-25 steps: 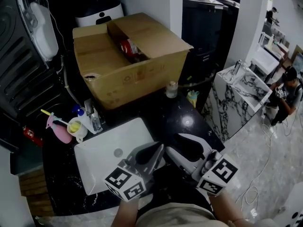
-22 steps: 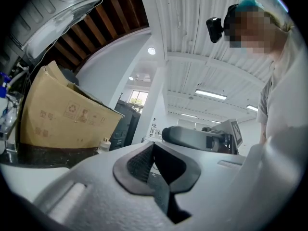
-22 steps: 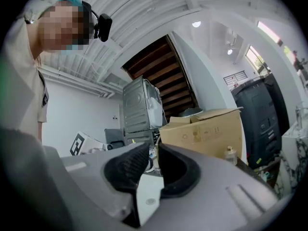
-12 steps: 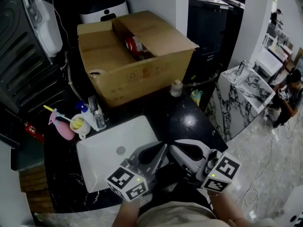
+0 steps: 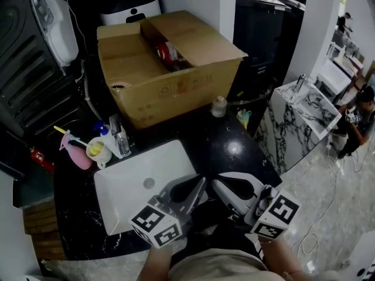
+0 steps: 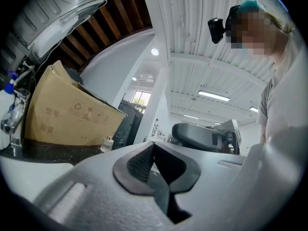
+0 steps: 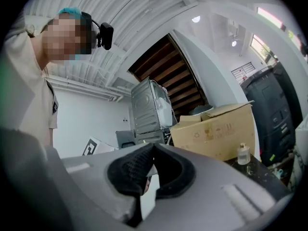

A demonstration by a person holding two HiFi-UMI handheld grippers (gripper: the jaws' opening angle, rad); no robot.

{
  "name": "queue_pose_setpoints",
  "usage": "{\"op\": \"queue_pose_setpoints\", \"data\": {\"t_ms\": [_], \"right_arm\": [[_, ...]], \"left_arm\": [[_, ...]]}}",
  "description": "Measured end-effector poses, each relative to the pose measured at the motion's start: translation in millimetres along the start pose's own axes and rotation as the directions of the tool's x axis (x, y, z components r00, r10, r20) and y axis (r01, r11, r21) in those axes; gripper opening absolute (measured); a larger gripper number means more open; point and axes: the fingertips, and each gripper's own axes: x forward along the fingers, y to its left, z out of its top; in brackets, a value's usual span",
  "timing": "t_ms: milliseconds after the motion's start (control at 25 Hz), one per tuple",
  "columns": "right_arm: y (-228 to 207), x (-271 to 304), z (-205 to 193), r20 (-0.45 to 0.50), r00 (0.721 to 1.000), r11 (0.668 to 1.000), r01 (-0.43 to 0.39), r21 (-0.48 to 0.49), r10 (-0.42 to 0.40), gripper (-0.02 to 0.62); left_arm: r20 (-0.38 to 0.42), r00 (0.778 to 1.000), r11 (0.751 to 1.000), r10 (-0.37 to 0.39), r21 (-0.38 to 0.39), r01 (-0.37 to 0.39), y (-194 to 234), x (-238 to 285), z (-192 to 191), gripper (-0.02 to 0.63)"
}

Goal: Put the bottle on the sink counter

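A small clear glass bottle with a pale cap stands upright on the black sink counter, just in front of the cardboard box. The same bottle shows at the right of the right gripper view, and small and far off in the left gripper view. My left gripper hovers over the front right corner of the white sink basin, jaws together and empty. Beside it, my right gripper is shut on nothing. Both are well short of the bottle.
A big open cardboard box fills the back of the counter. Left of the basin stand a faucet, a yellow cup and a pink spray bottle. A teal item lies near the bottle. A marble island and a person are at the right.
The head view has shifted a little, so the box and the basin sit slightly further right. Both grippers stay at the front edge of the counter.
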Motion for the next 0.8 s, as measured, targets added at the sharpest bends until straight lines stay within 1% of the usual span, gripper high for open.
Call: {"op": "queue_pose_setpoints", "data": {"t_ms": [160,320,520,640,800], "right_arm": [[0,1,-4,-0.022,1.0,1.0,0.007,-0.029,-0.008,0.003],[4,3,-4,-0.019,1.0,1.0,-0.023,-0.01,0.022,0.003],[8,6,-7,-0.031,0.999,0.998,-0.041,-0.043,0.039,0.003],[7,7,-10,-0.035,0.999,0.998,-0.041,-0.045,0.039,0.003],[7,6,-12,-0.042,0.999,0.997,-0.03,-0.074,0.027,0.003]], "left_arm": [[0.0,1.0,1.0,0.017,-0.003,-0.017,1,-3,-1,0.006],[-0.009,1.0,1.0,0.018,0.008,-0.018,-2,-3,-5,0.006],[-0.009,1.0,1.0,0.026,0.005,-0.026,-3,-3,-6,0.006],[-0.006,1.0,1.0,0.026,0.006,-0.026,-4,-4,-6,0.006],[-0.006,0.999,0.999,0.04,0.007,-0.04,-4,-7,-5,0.006]]}}
